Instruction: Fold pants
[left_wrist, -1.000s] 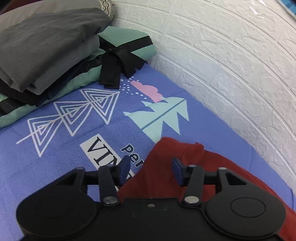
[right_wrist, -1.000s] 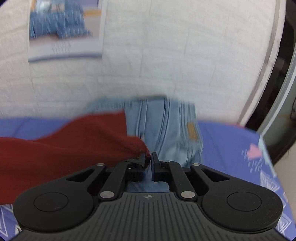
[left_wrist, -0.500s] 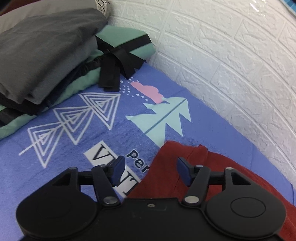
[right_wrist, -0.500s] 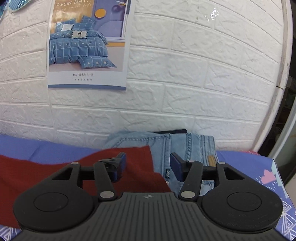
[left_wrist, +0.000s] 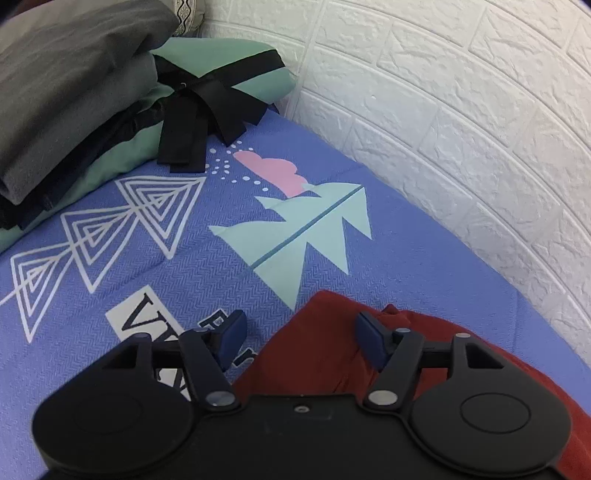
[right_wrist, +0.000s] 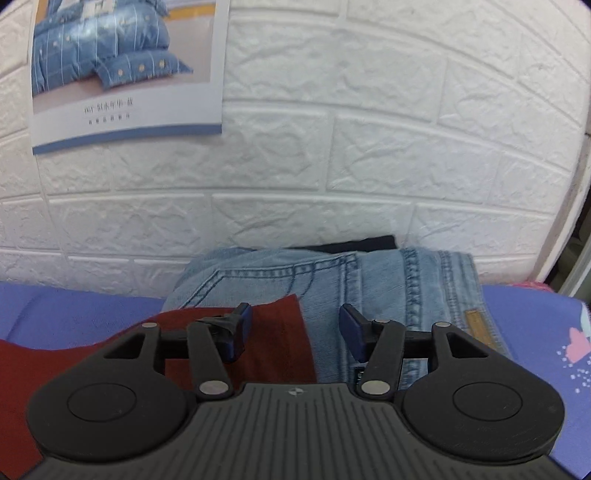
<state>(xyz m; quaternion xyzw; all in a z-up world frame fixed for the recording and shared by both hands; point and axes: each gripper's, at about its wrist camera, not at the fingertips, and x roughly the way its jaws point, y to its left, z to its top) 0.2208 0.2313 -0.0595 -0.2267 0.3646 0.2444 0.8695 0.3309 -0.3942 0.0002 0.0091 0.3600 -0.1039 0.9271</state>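
Pants (left_wrist: 369, 354) of dark red cloth are lying partly folded on the blue bedsheet (left_wrist: 184, 258), one end overlapping folded jeans (right_wrist: 388, 288). Nothing is being gripped: left gripper (left_wrist: 299, 338) and right gripper (right_wrist: 295, 328) are being held wide open. Further folds are judged remaining.

The blue bedsheet (left_wrist: 207, 258) carries a white label with large black letters, partly hidden behind the left gripper (left_wrist: 299, 339); only "V" and "P" are clear. The wall poster (right_wrist: 125, 74) bears small characters, too blurred to read.
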